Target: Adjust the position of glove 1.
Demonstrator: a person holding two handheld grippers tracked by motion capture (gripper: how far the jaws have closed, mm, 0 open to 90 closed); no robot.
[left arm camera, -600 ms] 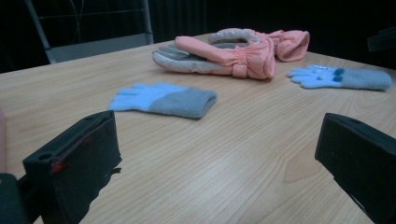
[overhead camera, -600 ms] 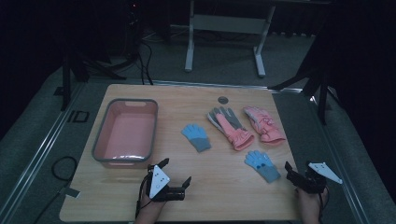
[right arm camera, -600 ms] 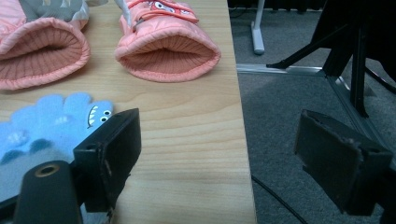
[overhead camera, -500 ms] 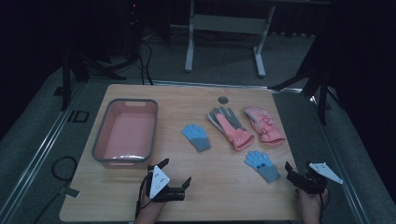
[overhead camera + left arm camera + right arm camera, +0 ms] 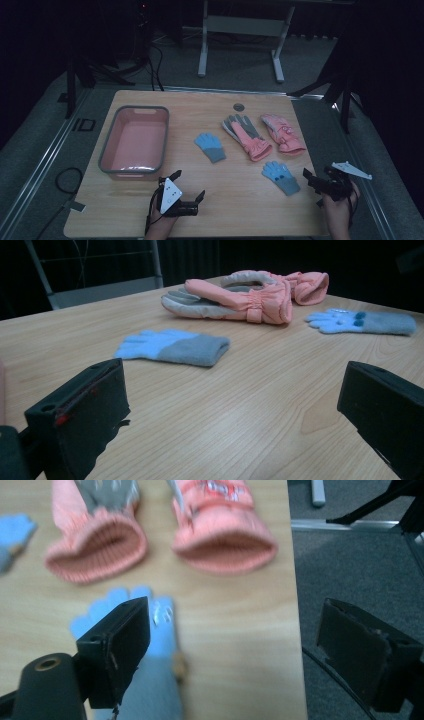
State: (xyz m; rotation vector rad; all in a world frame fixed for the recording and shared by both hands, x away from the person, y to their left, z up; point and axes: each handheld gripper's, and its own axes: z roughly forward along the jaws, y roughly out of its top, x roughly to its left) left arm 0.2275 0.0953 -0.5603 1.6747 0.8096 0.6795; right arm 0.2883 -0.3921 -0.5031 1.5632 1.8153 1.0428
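Where jaw overlaps, blue glove (image 5: 155, 630) shows blurred.

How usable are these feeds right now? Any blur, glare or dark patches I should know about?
High view: dim, surroundings nearly black, table evenly lit. Left gripper view: sharp on the gloves, a soft sheen on the wood. Right gripper view: blurred, the blue glove beside its jaw smeared, the pink cuffs soft.

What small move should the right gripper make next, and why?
Probably shift the right gripper a little toward the table's middle and lower it over the blue glove beside it. Its jaws stand open and empty at the table edge, one over the glove's grey cuff, the other out past the edge, so the glove is not yet between them.
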